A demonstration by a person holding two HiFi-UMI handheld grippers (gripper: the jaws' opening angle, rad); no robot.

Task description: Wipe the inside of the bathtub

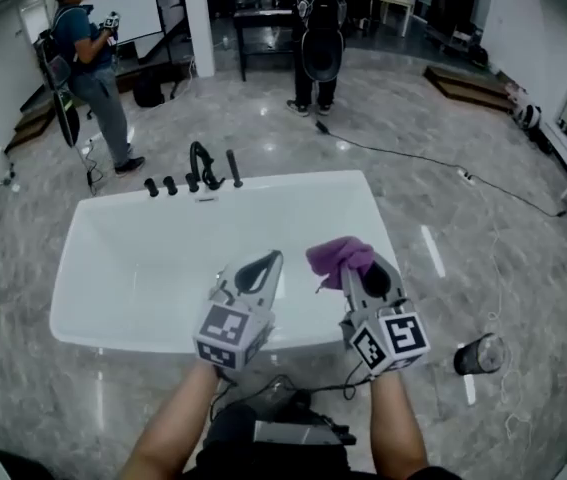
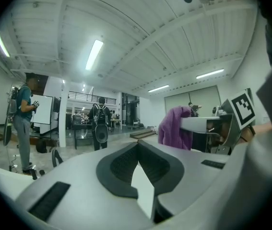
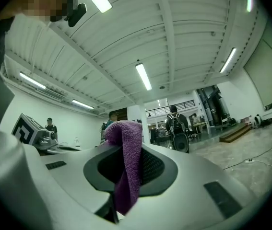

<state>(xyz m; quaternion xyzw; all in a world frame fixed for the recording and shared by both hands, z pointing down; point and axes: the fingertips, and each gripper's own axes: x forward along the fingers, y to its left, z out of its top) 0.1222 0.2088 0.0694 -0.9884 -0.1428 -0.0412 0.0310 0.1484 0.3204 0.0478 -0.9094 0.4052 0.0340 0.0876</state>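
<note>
The right claw (image 1: 361, 268) pinches a purple cloth (image 1: 335, 255) above the near right part of the white bathtub (image 1: 133, 258). The basin lies below and ahead, its long axis running left to right. The left claw (image 1: 266, 264), pressed together and empty, hangs just beside it. The wipe likely starts with the right claw going downward.

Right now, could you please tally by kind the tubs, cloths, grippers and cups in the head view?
Tub: 1
Cloth: 1
Grippers: 2, left gripper and right gripper
Cup: 1
Total: 5
</note>
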